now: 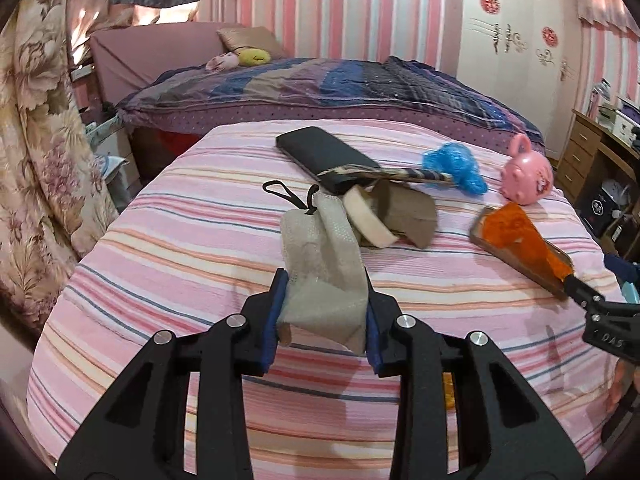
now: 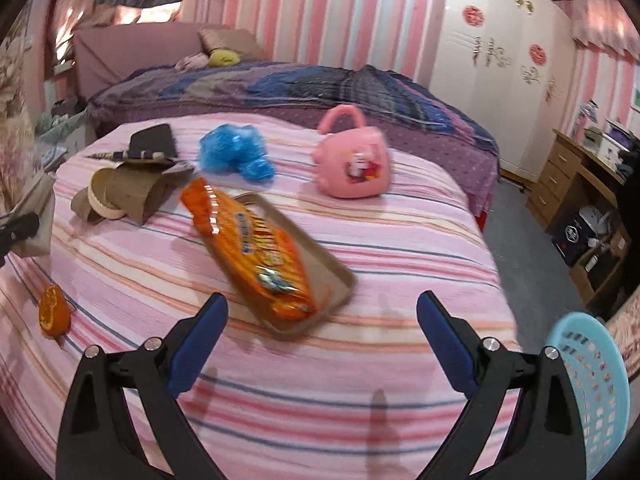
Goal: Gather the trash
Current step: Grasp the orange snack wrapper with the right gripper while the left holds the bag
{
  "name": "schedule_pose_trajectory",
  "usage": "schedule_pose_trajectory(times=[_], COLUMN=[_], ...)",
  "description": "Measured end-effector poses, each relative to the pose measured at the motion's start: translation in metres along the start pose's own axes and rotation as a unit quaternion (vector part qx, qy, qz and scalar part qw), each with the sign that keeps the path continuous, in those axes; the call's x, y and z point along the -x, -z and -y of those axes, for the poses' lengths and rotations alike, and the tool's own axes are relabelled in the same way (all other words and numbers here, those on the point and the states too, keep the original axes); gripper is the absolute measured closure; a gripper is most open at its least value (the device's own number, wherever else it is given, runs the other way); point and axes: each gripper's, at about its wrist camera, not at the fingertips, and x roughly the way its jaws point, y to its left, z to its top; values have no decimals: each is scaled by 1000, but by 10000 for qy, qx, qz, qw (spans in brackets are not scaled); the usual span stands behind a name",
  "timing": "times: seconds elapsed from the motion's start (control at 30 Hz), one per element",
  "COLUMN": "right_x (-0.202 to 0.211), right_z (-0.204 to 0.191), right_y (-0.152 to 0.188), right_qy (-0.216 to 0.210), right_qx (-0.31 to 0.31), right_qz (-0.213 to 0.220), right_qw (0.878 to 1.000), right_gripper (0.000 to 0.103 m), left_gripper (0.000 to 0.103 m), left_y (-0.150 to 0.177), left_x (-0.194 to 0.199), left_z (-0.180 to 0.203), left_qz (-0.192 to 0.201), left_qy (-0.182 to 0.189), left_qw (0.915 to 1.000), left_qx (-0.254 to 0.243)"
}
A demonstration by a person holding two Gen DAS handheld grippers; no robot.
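Observation:
My left gripper is shut on a grey-beige mesh pouch with a black drawstring, holding it just above the pink striped bedcover. The right gripper is open and empty. Just beyond its fingertips an orange snack packet lies on a brown tray. A piece of orange peel sits on the cover to the left. Farther back are a crumpled blue plastic bag and torn cardboard with a cream ring.
A pink toy bucket and a black case rest at the far side of the cover. A light-blue plastic basket stands at the lower right, off the bed's edge. A bed with a purple quilt lies behind.

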Motion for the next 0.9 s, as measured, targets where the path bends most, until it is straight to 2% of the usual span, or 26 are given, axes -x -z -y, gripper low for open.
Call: schedule_pose_trajectory(times=[0.03,0.13,0.3,0.37,0.4,0.43,0.57,0.67,0.9], right_x=[-5,-16,-24,-28,-29,-29,-16,-6,11], right_z=[-5,-12,-6,-4,-2,0,6,9,19], right_y=[-2,-5,-7,-6,-6,-6,-7,-7,-6], right_qy=[-18,-58,-89,-179,-217,-245,-222,-157,-94], right_qx=[49,122,-145,-182,-202,-241,-249,-141,-92], right_qz=[-39,-183,-203,-323,-347,-331,23,196,376], right_qw=[10000,9997,9996,9992,9990,9989,9994,9996,9992], right_gripper=[13,35,47,64,68,69,89,93,94], left_gripper=[70,70,70,70,70,70,70,70,70], left_y=[0,-2,-2,-1,-1,-1,-1,1,3], left_x=[-1,-5,-5,-5,-5,-4,1,6,15], left_z=[-2,-4,1,3,5,6,9,14,24], left_qz=[-19,-64,-65,-69,-71,-69,-20,30,98], left_qy=[-9,52,96,98,112,128,144,111,116], left_qw=[10000,9999,9999,9999,9999,9999,9999,9999,9999], left_qx=[35,123,44,5,2,7,-6,-72,-62])
